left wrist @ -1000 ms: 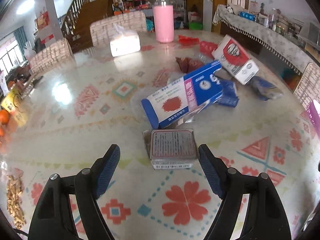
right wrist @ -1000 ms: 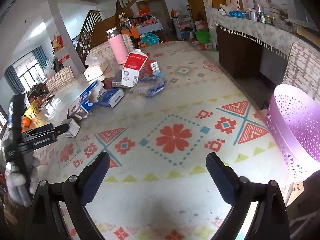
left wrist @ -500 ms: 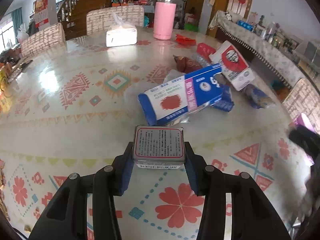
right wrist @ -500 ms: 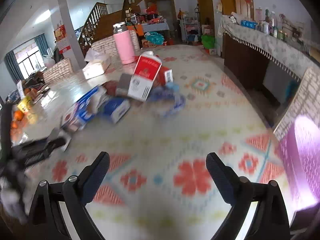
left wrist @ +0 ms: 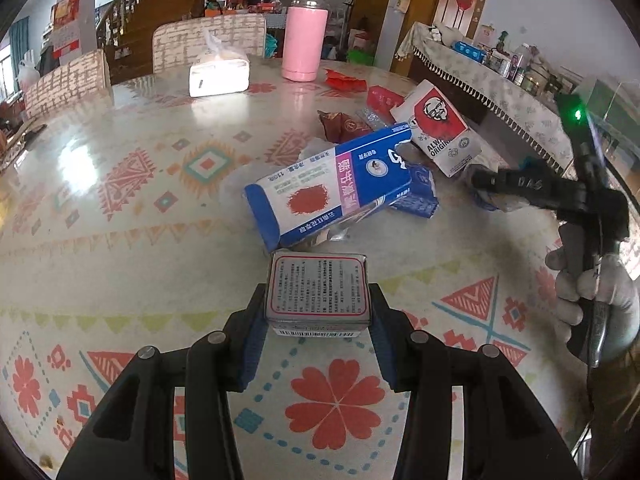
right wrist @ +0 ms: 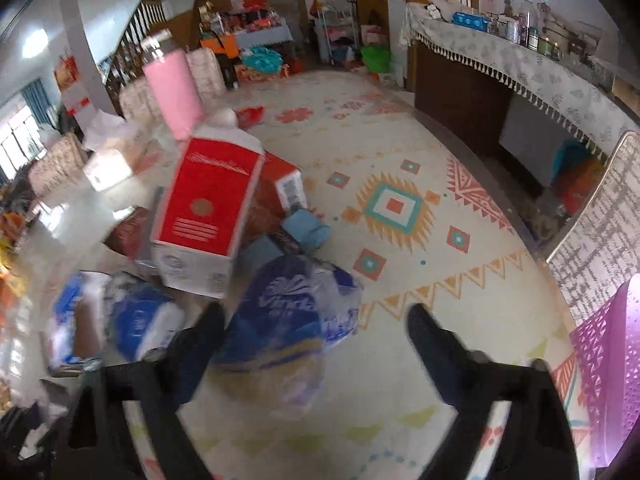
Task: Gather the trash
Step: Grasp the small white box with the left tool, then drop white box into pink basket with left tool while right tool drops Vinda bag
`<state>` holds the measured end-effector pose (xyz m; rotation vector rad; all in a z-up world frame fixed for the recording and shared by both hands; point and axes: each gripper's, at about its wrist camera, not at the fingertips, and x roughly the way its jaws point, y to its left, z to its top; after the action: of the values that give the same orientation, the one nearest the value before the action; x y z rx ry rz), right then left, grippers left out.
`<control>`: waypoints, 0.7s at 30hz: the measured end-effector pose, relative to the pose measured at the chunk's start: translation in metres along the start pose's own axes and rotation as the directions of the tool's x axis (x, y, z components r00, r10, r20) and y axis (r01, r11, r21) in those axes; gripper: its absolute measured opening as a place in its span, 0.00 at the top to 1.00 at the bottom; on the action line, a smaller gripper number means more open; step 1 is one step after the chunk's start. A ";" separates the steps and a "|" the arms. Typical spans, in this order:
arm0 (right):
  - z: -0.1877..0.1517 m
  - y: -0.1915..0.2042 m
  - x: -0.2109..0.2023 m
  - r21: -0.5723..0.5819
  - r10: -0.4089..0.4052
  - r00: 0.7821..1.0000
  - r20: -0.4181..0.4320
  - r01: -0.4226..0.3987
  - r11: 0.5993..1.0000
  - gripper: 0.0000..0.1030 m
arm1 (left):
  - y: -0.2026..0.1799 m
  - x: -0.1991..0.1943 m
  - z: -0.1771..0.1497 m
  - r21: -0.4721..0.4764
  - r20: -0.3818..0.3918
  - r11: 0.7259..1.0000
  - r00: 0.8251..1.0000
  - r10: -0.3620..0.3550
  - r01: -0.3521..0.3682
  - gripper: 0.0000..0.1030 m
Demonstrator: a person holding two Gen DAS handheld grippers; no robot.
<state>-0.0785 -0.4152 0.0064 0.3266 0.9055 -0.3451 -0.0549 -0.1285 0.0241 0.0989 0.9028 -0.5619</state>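
Left gripper (left wrist: pixel 318 312) is clamped on a small grey box (left wrist: pixel 318 290), blue pads pressing its left and right sides. The box's printed text panel faces up, barcode edge toward the camera. It sits between the fingers, seemingly raised above the patterned tablecloth (left wrist: pixel 120 208); contact with the table cannot be confirmed.

Just beyond the held box lies a long blue-and-white carton (left wrist: pixel 332 186), tilted, propped on crumpled clear plastic. Behind it is a red-and-white KFC box (left wrist: pixel 436 128), with a dark brown wrapper (left wrist: pixel 340 126) to its left. Farther back are a pink thermos (left wrist: pixel 305 36), upright, and a white tissue pack (left wrist: pixel 219 76).

Right gripper (right wrist: pixel 316 340) is wide open with nothing between the fingers. The view is motion-blurred. Its left finger (right wrist: pixel 200 344) is at the edge of a crumpled blue plastic bag (right wrist: pixel 292 312), which lies mostly within the finger gap; whether they touch cannot be told. Left of the bag is another blue-and-white packet (right wrist: pixel 140 320). Behind the bag stands the red-and-white box (right wrist: pixel 208 208), tilted. A purple perforated basket (right wrist: pixel 604 368) is at the far right edge, well apart from the trash pile.

In the left wrist view the right gripper (left wrist: pixel 520 188) appears at right, held by a gloved hand (left wrist: pixel 592 292), its tip pointing toward the pile near the KFC box.
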 end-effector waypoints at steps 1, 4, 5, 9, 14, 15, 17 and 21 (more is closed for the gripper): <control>-0.001 -0.003 0.002 0.012 0.014 1.000 -0.025 -0.014 1.000 0.59 | 0.001 0.000 0.000 -0.003 0.001 1.000 1.000 -0.002 0.002 0.55; -0.006 -0.016 -0.008 0.036 0.062 0.998 -0.031 -0.061 0.998 0.64 | 0.003 0.000 0.000 -0.009 0.000 1.000 1.000 -0.007 0.006 0.55; -0.009 -0.018 -0.011 0.039 0.073 0.997 -0.032 -0.072 0.997 0.64 | 0.003 -0.001 0.000 -0.011 0.000 1.000 1.000 -0.007 0.007 0.55; -0.024 -0.035 -0.046 -0.001 0.073 0.997 -0.011 -0.073 0.997 0.65 | 0.005 -0.003 -0.001 -0.018 0.010 1.000 1.000 -0.013 0.013 0.55; -0.044 -0.066 -0.108 -0.018 0.059 0.998 0.038 -0.058 0.998 0.64 | 0.006 -0.005 -0.002 -0.025 0.020 1.000 1.000 -0.011 0.011 0.55; -0.049 -0.073 -0.120 -0.020 0.050 0.997 0.051 -0.049 0.999 0.64 | 0.005 -0.005 -0.002 -0.020 0.023 1.000 1.000 -0.003 0.004 0.55; -0.058 -0.089 -0.140 -0.018 0.030 0.997 0.070 -0.029 0.999 0.64 | 0.003 -0.004 -0.003 -0.010 0.021 1.000 1.000 0.009 -0.009 0.55; -0.079 -0.120 -0.168 0.010 0.007 0.995 0.102 -0.008 1.000 0.64 | -0.002 -0.004 -0.004 0.010 0.031 0.999 0.999 0.036 -0.036 0.55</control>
<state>-0.2804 -0.4650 0.0807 0.3196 0.8026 -0.3567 -0.0605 -0.1273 0.0254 0.1159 0.8667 -0.5334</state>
